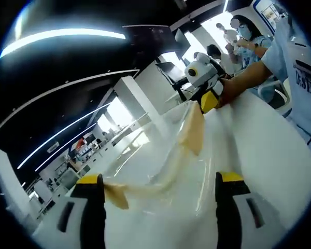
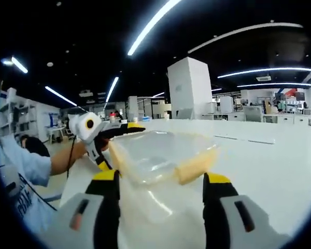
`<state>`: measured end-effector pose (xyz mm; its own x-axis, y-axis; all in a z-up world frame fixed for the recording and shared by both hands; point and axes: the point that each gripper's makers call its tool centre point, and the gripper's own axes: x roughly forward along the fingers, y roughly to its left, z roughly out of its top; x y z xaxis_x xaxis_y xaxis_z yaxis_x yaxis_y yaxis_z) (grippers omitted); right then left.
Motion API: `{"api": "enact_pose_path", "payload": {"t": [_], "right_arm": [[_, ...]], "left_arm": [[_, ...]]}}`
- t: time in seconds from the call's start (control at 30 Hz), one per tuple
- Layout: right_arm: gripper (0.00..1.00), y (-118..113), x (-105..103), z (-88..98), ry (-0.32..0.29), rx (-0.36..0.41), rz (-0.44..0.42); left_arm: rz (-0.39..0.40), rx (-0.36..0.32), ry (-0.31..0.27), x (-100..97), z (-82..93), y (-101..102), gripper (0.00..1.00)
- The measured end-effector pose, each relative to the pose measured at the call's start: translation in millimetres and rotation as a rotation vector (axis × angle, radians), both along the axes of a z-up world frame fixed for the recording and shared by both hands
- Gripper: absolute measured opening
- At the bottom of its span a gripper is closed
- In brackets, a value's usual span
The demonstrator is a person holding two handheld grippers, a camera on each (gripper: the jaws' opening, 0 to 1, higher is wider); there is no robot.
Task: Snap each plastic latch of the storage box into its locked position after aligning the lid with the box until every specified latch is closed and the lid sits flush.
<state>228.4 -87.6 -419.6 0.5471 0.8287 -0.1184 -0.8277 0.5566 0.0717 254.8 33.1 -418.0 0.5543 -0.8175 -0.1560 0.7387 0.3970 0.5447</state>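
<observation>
A clear plastic storage box [image 2: 158, 153] with tan latches lies on the white table [image 2: 269, 161], held between the two grippers at its opposite ends. In the left gripper view, my left gripper [image 1: 160, 181] is open, its yellow-tipped jaws either side of the near end of the box [image 1: 166, 161]. One tan latch [image 1: 116, 194] sits by the left jaw and another tan latch [image 1: 193, 129] at the far end. There the right gripper [image 1: 210, 101] meets the box. My right gripper [image 2: 163, 179] is open with a tan latch [image 2: 194, 166] near its right jaw. The left gripper [image 2: 116, 142] is at the far corner.
The person's arm and sleeve [image 2: 39, 166] come in from the left of the right gripper view. Other people [image 1: 243, 31] stand beyond the table edge. A white pillar [image 2: 189, 88] and desks fill the room behind. The white tabletop [image 1: 269, 150] stretches to the right.
</observation>
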Motion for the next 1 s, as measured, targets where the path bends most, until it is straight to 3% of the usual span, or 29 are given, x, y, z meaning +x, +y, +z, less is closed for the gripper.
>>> {"api": "enact_pose_path", "payload": {"t": [0.8,0.87,0.9,1.0], "right_arm": [[0.55,5,-5,-3.3,-0.009,-0.027,0.003],[0.48,7,-6,-6.7,-0.014,-0.049,-0.004],[0.48,5,-6,-11.2,-0.065,-0.125,0.028],[0.49,-14,37,10.5,-0.032,-0.085,-0.003]], "left_arm": [[0.006,-0.012,0.006,2.3,2.5,1,0.88],[0.006,-0.012,0.009,2.3,2.5,2,0.88],[0.006,-0.013,0.014,2.4,2.4,3,0.88],[0.005,-0.012,0.010,1.0,3.6,4,0.88]]}}
